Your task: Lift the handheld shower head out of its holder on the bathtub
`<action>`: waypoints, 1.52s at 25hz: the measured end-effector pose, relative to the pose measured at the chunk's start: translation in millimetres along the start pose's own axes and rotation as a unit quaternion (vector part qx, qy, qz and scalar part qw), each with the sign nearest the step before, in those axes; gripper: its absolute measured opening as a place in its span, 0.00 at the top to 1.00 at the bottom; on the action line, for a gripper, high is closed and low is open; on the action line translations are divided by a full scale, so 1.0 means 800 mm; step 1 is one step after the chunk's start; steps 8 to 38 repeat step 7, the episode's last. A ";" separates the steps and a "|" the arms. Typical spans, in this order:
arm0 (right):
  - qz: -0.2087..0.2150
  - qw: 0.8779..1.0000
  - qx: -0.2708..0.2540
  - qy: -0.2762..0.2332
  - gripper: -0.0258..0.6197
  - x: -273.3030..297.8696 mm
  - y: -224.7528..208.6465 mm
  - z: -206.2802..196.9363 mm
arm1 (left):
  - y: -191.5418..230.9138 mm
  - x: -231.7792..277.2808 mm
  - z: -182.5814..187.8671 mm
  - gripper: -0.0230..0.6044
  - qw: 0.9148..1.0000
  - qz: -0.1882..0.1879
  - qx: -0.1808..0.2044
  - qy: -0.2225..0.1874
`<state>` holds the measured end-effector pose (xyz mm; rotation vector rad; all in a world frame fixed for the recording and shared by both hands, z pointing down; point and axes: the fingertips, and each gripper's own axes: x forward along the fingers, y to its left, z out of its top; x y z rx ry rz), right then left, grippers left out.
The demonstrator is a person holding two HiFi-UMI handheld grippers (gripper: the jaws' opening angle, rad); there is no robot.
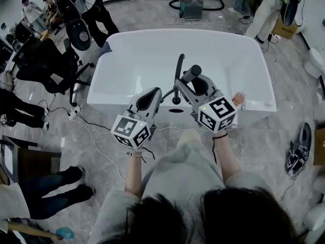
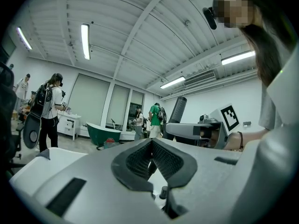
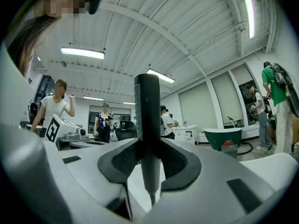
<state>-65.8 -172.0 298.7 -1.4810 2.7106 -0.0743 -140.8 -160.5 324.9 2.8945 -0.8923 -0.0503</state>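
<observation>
The shower head (image 3: 147,125) is a slim, dark stick handle, standing upright at the near rim of the bathtub (image 1: 127,38). My right gripper (image 3: 147,158) has it: the handle fills the gap between the two ribbed pads, and both press on its sides. I judge it light and rigid with a smooth, probably slick skin. The hose underneath will drag, so mid-handle, where the pads sit now, is the right place to hold. From the head view the handle's top (image 1: 192,74) pokes out above the right gripper (image 1: 197,83), just beside a thin curved spout (image 1: 179,67). The holder itself is hidden under the gripper, so I cannot tell whether the base is seated or already free.

Both grippers point level over the tub edge, forearms side by side. The left gripper (image 1: 154,95) waits just beside the right one. Its jaws are closed on nothing (image 2: 150,157), with only the tub showing past them.
</observation>
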 end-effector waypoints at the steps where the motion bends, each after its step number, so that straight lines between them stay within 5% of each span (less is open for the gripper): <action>1: 0.001 1.000 0.000 0.002 0.76 0.002 0.001 -0.001 | 0.001 0.000 0.001 0.96 1.000 0.000 -0.001 0.000; 38: 0.009 1.000 -0.003 0.008 0.76 0.016 0.006 -0.006 | 0.013 -0.002 0.000 0.96 1.000 0.003 -0.004 0.000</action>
